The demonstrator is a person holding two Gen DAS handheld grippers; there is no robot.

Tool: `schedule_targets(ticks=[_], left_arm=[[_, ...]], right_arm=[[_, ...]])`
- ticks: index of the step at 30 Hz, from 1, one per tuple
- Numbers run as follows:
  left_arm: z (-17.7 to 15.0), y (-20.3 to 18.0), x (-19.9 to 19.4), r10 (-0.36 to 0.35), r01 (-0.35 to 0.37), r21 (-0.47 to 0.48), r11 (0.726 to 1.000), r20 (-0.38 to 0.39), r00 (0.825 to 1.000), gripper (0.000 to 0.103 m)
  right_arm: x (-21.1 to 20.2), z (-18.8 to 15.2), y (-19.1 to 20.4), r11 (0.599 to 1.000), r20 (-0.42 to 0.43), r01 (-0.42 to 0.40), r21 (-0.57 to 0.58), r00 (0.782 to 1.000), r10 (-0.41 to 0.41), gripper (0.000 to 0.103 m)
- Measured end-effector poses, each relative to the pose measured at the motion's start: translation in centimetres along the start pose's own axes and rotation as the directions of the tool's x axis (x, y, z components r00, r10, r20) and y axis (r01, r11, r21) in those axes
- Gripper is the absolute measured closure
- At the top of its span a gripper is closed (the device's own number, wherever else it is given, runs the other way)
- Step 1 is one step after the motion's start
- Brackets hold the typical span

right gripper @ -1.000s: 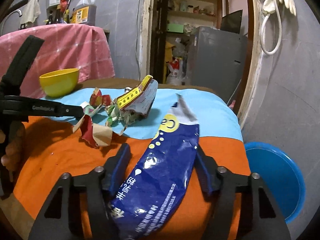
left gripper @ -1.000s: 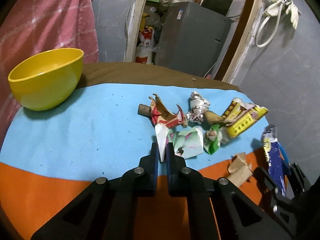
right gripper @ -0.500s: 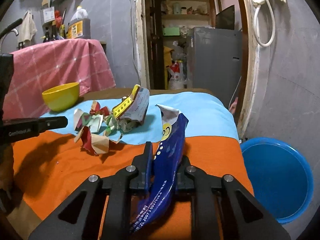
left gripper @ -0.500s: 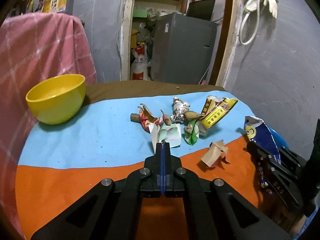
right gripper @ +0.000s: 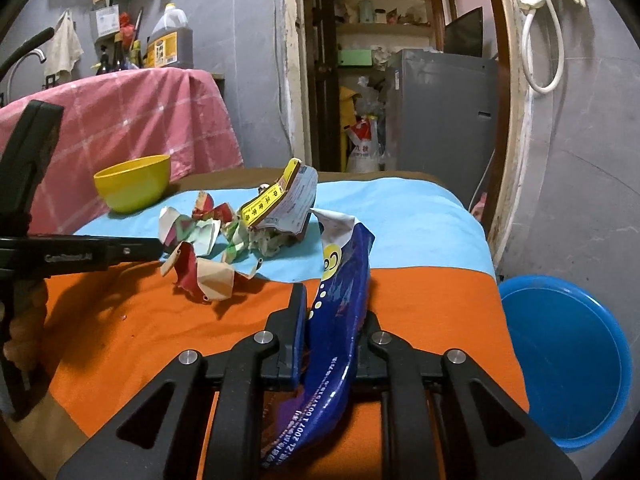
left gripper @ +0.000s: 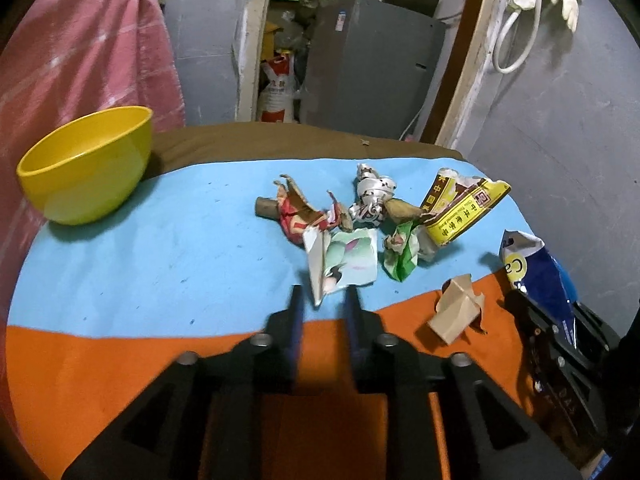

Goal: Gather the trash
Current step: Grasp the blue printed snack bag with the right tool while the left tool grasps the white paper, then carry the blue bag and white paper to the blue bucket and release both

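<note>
A: What's the left gripper (left gripper: 322, 300) doing?

B: Its jaws have just been opening. They stand a little apart now, and the near corner of the white-and-green paper (left gripper: 348, 262) pokes in between the tips. I can't see the pads pressing on it, so I'd call it let go.

A: And the right gripper (right gripper: 332, 312)?

B: Clenched tight on the blue packet (right gripper: 340, 280). The jaws closed on it a moment back, and the packet runs up between them, its torn top above the orange part of the cloth (right gripper: 132, 320).

A: Where's the rest of the trash?

B: Heaped on the blue part of the worktop (left gripper: 160, 260): a red crumpled wrapper (left gripper: 298, 216), a silver scrap (left gripper: 372, 196), a green scrap (left gripper: 402, 254), and a yellow packet (left gripper: 460, 208) leaning up at the right of the heap. A brown paper scrap (left gripper: 456, 314) lies alone on the orange, between the two grippers.

A: Any room to move?

B: Plenty on the left. The blue stretch between the heap and the yellow bowl (left gripper: 86, 164) is bare. On the right the worktop edge falls away close to the blue packet, and a blue basin (right gripper: 564, 360) sits on the floor below it, beside the grey wall.
</note>
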State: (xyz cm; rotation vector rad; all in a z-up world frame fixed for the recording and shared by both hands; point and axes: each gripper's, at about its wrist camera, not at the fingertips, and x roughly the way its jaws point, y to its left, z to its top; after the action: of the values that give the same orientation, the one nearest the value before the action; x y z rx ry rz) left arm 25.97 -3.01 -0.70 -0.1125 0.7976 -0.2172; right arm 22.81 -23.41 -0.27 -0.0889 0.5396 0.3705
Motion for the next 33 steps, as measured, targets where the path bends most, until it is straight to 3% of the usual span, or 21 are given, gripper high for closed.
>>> schedule_targets(ticks=[7,10,12,14,15,18,21,26,33], left_arm=[[1.7,0.1,1.9,0.013,-0.013,-0.009,1.0,-0.033,0.999,0.077],[1.6,0.3,1.8,0.008,-0.008,-0.017,1.0,-0.032,0.999,0.099],[1.4,0.4,1.5,0.006,-0.006,-0.013,1.0,-0.03,1.0,0.101],[1.1,0.1,0.9,0.012,-0.012,0.0,1.0,-0.011,1.0,0.102],[1.0,-0.1,0.5,0.014,-0.014,0.003,1.0,0.002,1.0,0.102],[0.7,-1.0,-0.9,0.002,-0.003,0.021,1.0,0.047,0.999,0.102],[0.7,-2.5,-2.7,-0.003,-0.004,0.061,0.998,0.108,0.994,0.102],[1.5,-6.0,-5.0,-0.042,0.019,0.116,0.993,0.205,0.978,0.102],[3.0,-12.1,-4.8,-0.145,0.105,0.178,0.978,0.231,0.962,0.102]], right_arm=[[0.0,0.0,0.3,1.0,-0.011,-0.018,-0.009,1.0,0.018,0.075],[-0.2,-0.1,0.6,1.0,-0.008,-0.021,-0.014,1.0,0.021,0.073],[-0.3,-0.1,0.4,0.999,-0.006,-0.032,0.0,0.999,0.032,0.073],[-0.4,0.0,0.0,0.998,0.002,-0.048,0.028,0.999,0.048,0.077],[-0.5,0.0,-0.2,0.998,0.009,-0.053,0.042,0.999,0.053,0.09],[-0.6,0.2,-0.8,0.995,0.014,-0.067,0.077,0.998,0.066,0.095],[-0.9,0.2,-1.2,0.993,0.027,-0.073,0.096,0.997,0.071,0.097],[-3.6,1.2,-2.4,0.995,0.134,-0.023,0.102,0.991,0.009,0.097],[-7.2,2.3,-7.0,0.977,0.257,0.057,0.204,0.96,-0.11,0.097]])
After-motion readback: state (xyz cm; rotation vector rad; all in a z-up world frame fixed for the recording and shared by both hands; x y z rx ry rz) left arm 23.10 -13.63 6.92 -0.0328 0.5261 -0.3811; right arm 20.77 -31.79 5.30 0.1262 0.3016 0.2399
